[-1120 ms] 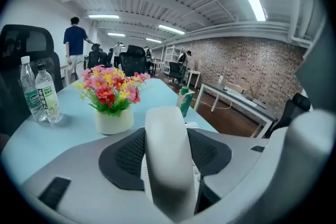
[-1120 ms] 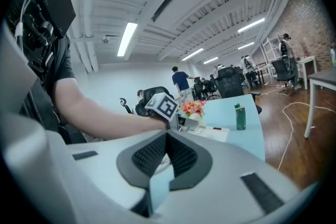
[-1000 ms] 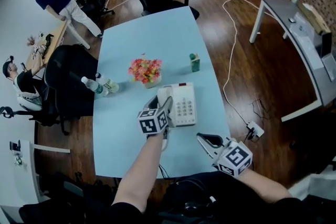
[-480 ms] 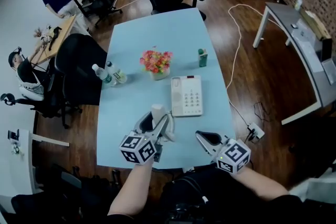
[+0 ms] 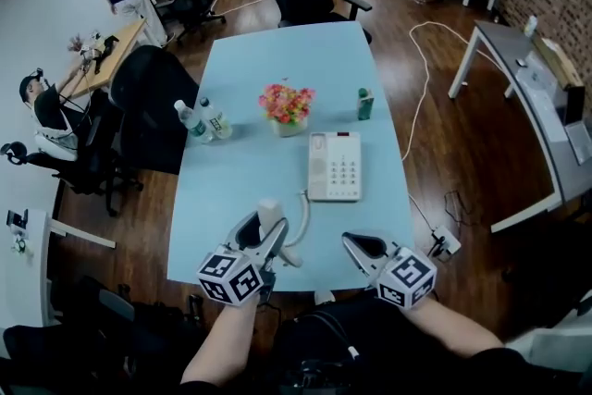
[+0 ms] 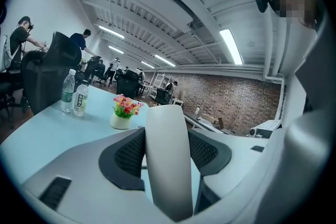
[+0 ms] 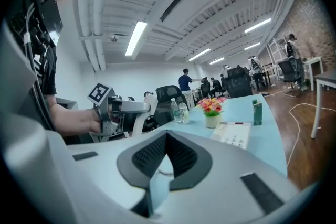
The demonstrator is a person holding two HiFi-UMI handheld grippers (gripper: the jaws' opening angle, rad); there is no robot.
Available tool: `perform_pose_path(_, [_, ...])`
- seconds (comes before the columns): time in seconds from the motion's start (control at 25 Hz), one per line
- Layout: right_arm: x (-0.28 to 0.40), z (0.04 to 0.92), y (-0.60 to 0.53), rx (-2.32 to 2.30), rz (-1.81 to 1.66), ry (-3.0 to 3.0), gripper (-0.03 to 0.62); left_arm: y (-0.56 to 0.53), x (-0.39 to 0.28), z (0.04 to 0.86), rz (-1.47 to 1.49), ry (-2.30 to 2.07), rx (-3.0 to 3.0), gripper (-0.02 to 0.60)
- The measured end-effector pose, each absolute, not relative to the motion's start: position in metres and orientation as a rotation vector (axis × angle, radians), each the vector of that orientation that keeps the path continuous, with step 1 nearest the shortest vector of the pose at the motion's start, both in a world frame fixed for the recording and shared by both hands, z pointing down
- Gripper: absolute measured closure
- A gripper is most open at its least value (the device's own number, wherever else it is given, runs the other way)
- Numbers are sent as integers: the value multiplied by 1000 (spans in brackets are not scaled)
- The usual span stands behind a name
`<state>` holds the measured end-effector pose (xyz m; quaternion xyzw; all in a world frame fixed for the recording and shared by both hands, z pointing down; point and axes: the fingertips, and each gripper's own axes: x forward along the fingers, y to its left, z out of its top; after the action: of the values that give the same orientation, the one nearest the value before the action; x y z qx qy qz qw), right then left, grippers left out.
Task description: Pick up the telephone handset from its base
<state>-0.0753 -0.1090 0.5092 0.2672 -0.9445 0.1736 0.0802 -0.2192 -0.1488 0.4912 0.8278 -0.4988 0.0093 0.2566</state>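
- The handset [image 5: 271, 219] is pinched between the jaws of the left gripper [image 5: 264, 231]. In the left gripper view it stands upright between the dark pads, gripped across its narrow middle, probably so that it does not swing.
- The handset is held clear of the phone base [image 5: 335, 166], above the near part of the table [image 5: 231, 190] and to the left of the base. The cradle side of the base is seen bare, so the pickup is judged done or nearly done.
- The two are joined by a cord [image 5: 302, 222], which curves from the base toward the handset. How far the handset can be carried will be limited by it.
- The right gripper [image 5: 359, 245] is held low over the near table edge with its jaws pressed together on nothing. It is judged to be parked there, away from the cord.
- Open tabletop is left between the grippers and the base.
- Farther off, a flower pot [image 5: 288, 106], two bottles [image 5: 203, 120] and a green can [image 5: 366, 104] are set well apart from the handset.
- The near table edge lies just under both grippers, so little room is left toward the person.
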Motion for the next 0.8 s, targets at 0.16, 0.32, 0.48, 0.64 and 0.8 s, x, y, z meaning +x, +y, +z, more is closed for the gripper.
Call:
perform_pose_path(0.16, [-83,506,-106,784,469,-2821,579,-145,-222,494,34,-1354,2245,337])
perform_pose_path(0.32, [-87,503,-101,767,452,-2817,579,-142,-222,490,8,-1349,2240,337])
perform_pose_path(0.48, [-89,503,-101,767,444,-2817,579,-143,-224,488,-10,-1354,2242,337])
perform_pose_path(0.64, [-87,503,-100,770,445,-2815,579,-144,-226,486,-13,-1363,2238,337])
perform_pose_path(0.8, [-87,503,-100,765,441,-2816,579,-145,-228,487,-12,-1376,2231,337])
